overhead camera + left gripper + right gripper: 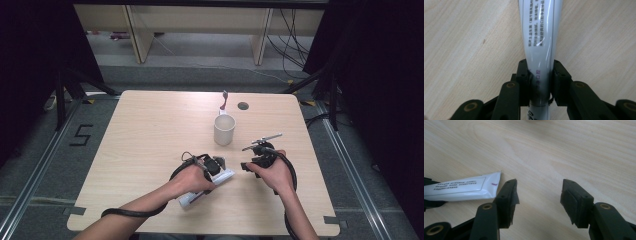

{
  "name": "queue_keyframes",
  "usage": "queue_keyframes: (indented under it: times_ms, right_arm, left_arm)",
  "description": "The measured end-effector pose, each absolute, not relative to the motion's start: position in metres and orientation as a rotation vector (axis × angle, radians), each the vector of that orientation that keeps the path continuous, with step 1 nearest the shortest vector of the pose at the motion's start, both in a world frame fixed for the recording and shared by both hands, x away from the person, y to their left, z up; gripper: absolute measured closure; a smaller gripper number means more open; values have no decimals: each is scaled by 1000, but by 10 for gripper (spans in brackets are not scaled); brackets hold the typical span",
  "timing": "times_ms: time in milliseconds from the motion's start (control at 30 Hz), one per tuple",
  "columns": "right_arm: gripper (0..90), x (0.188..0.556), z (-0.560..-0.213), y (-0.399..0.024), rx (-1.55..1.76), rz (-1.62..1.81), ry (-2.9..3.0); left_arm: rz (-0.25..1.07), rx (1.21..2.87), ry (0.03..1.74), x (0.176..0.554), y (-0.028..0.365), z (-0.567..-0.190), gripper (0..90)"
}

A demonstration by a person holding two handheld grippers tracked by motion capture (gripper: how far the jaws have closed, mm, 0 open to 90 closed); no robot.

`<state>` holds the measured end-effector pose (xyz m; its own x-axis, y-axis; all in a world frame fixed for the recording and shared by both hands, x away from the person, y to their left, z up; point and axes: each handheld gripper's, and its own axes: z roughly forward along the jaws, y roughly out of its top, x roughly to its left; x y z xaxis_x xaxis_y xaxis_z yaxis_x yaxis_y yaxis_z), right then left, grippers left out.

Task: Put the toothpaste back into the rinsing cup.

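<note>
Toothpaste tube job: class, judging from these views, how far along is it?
Done: the toothbrush already stands in the cup. In hand: the left gripper is shut on the toothpaste tube, which lies on the table. Left: lifting it; the right gripper waits open beside the tube's flat end.

Each gripper (539, 75) is black, 2 jaws with brass-coloured pivot screws (black cable trailing); forearms bare.

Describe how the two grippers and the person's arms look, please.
Both grippers, the left gripper and the right gripper, have two black jaws with flat dark pads and brass-coloured pivot pins. A thick black cable loops back from the left one along the forearm; another black cable curves behind the right one. The forearms are bare, no sleeves showing.
</note>
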<state>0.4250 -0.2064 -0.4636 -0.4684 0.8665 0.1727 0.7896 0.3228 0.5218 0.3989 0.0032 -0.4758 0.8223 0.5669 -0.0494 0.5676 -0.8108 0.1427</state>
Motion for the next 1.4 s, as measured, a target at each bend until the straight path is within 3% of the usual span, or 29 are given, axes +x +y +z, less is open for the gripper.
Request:
queue_keyframes:
  times_ms: [367,833,1400]
  right_arm:
    - [474,426,-461,-210,1544,857,2419]
    - [482,425,-457,-212,1535,900,2375]
    - [494,413,-451,-205,1488,1186,2203]
  left_arm:
    - [-46,2805,809,396,12,-476,742]
    - [3,2655,777,394,30,-462,747]
    - [201,2179,758,399,76,-434,750]
